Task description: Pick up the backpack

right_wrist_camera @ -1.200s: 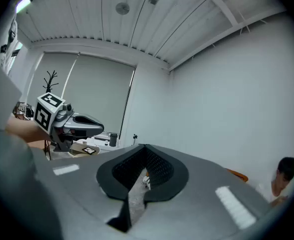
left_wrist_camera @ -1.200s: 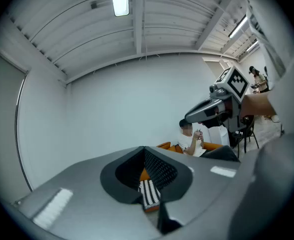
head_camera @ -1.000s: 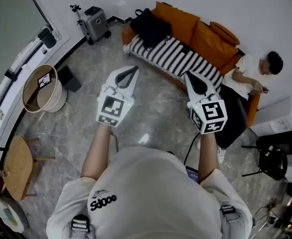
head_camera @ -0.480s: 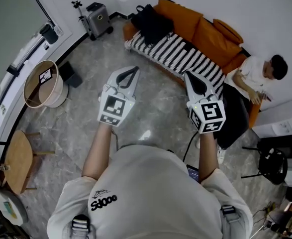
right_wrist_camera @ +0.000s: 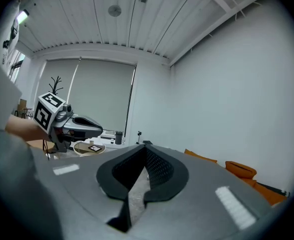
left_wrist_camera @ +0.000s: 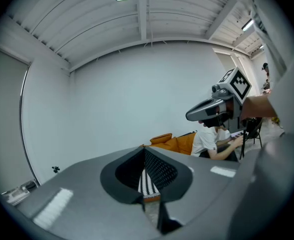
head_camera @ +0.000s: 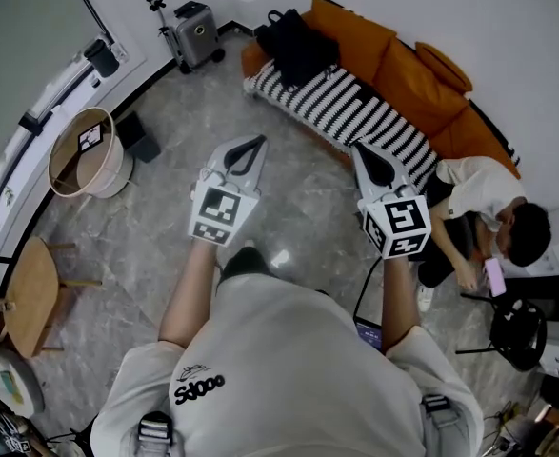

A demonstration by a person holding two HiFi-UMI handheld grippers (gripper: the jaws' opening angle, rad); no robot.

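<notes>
Backpack looks soft and saggy, so I would take it at the top; left gripper and right gripper are clenched, empty.

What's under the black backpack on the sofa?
The black backpack lies at the end of the orange sofa, its near edge overlapping the striped blanket. Whether the blanket runs fully beneath it is hidden by the bag itself.
</notes>
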